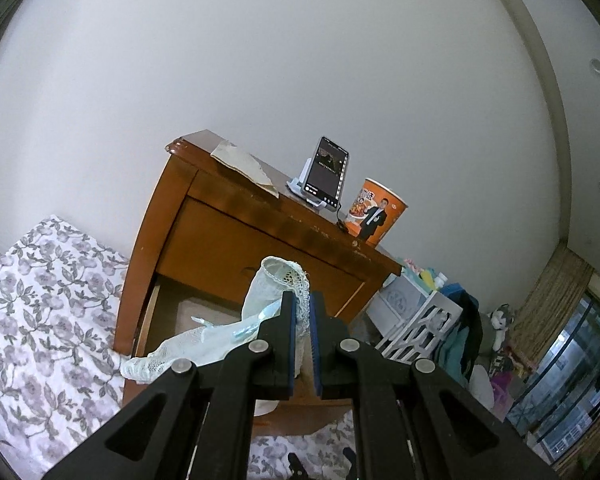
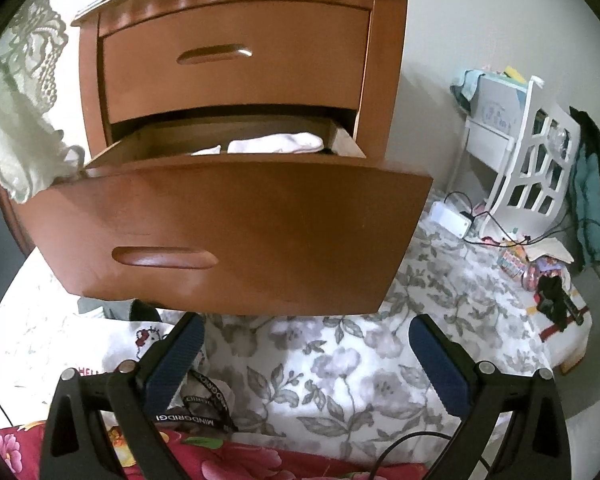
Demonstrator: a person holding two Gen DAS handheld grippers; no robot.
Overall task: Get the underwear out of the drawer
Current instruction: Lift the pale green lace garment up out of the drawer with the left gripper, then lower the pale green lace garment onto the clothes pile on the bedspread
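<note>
My left gripper [image 1: 302,300] is shut on pale blue lace underwear [image 1: 268,292], which hangs out to the left, above the open lower drawer [image 1: 148,320] of the brown wooden nightstand [image 1: 220,232]. In the right wrist view the same underwear [image 2: 24,112] dangles at the left edge, beside the pulled-out drawer [image 2: 236,224]. White folded cloth [image 2: 276,143] lies inside that drawer. My right gripper [image 2: 306,344] is open and holds nothing, low in front of the drawer front, over the floral bedding [image 2: 340,364].
A phone on a stand [image 1: 326,174], an orange noodle cup [image 1: 376,212] and a paper [image 1: 246,166] sit on the nightstand top. A white rack with clothes [image 2: 536,164] stands to the right. Cables, a power strip [image 2: 450,218] and small items lie on the bedding.
</note>
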